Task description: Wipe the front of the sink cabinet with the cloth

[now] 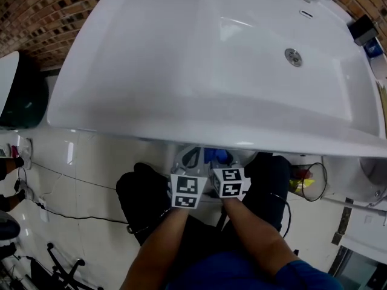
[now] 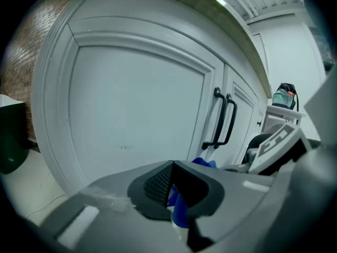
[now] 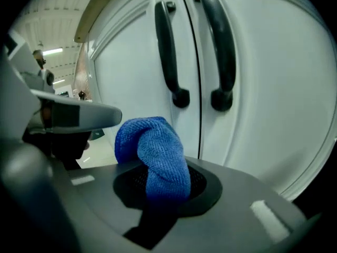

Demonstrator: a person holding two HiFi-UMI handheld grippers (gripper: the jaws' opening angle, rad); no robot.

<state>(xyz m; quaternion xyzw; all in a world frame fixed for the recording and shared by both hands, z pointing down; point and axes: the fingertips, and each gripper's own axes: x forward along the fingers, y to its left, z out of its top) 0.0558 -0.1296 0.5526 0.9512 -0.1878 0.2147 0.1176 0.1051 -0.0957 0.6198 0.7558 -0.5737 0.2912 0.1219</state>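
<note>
Clamping blue cloth [image 3: 157, 149], left hand-held gripper [image 2: 173, 186] and right hand-held gripper [image 3: 158, 188], facing cabinet doors [image 2: 137, 120]

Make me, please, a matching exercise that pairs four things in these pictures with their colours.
Things:
1. cloth
2. door handles
3. sink
4. brick wall

Colours:
a. black
b. reddish-brown
c. blue
d. white

Pairs: 1-c, 2-a, 3-d, 4-b
</note>
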